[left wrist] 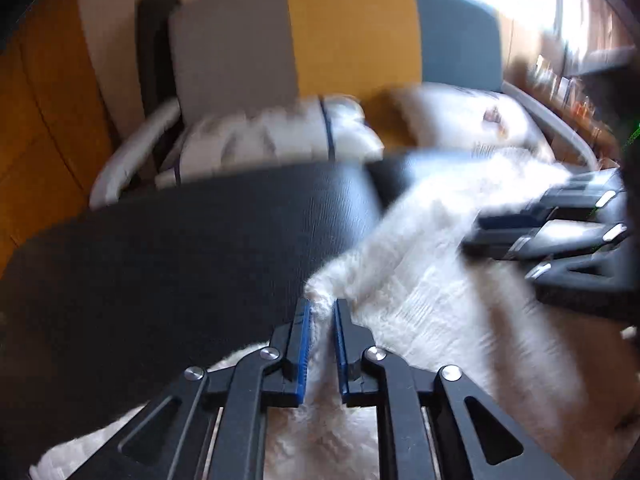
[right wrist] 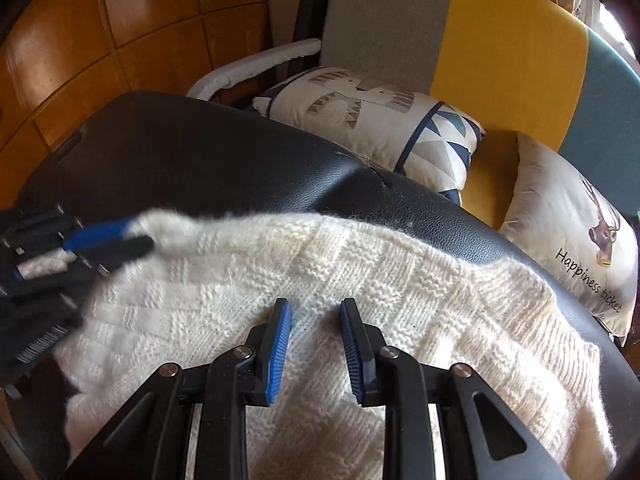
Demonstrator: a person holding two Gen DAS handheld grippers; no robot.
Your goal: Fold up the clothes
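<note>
From the left wrist view, the left gripper (left wrist: 323,308) has its blue pads clenched on a fuzzy edge of the white knitted sweater (left wrist: 420,280), the wool bunched between them; that pinch, I would judge, is there to carry the edge across for a fold. The picture is smeared, so the knit's outline is vague, but it runs away from the pinch toward the far right, over the black leather seat (left wrist: 180,240), with the right gripper (left wrist: 472,240) reaching in from the right edge above it; whether that one is closed I cannot tell here. From the right wrist view, the right gripper (right wrist: 316,308) hangs just over the middle of the sweater (right wrist: 360,272) with its fingers released and nothing between them, perhaps poised to pin or take the cloth. The sweater lies spread on the black leather seat (right wrist: 200,152), long axis roughly left to right across the frame, one ribbed end drooping toward the lower right, the left edge lifted where the left gripper (right wrist: 136,236) grips it. Behind sit two printed cushions (right wrist: 380,120) on a grey, yellow and teal sofa (right wrist: 500,32).
</note>
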